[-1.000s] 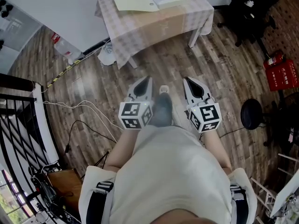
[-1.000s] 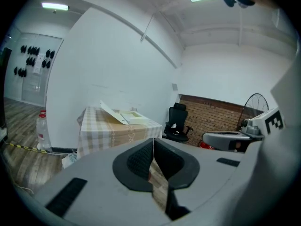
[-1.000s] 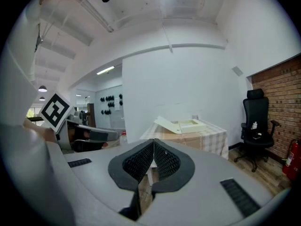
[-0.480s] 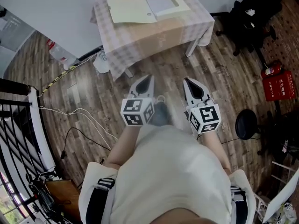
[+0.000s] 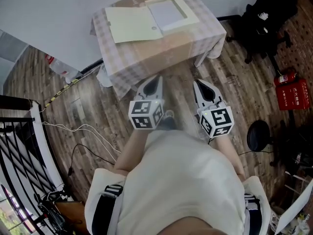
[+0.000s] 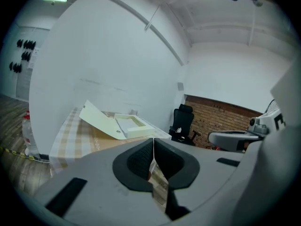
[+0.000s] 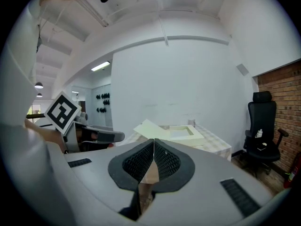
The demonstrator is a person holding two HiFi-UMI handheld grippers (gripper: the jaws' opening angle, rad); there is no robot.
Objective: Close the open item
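Note:
A cream flat box (image 5: 168,12) lies open on the checked tablecloth of a small table (image 5: 205,26), its lid (image 5: 131,23) folded out to the left. The same open box (image 6: 134,125) stands ahead in the left gripper view, and the box (image 7: 181,132) shows again in the right gripper view. My left gripper (image 5: 154,83) and right gripper (image 5: 199,87) hang side by side over the wooden floor, short of the table's near edge. Both are shut with nothing between their jaws.
A black office chair (image 5: 266,9) stands right of the table. A red fire extinguisher (image 5: 286,77) and a red box (image 5: 297,94) lie at the right, with a black stool (image 5: 258,136) nearer. White cables (image 5: 88,131) trail over the floor at left, beside a black railing (image 5: 19,131).
The view has closed in on the table: the table and open box now sit lower and larger in the head view. Both grippers stay shut and side by side.

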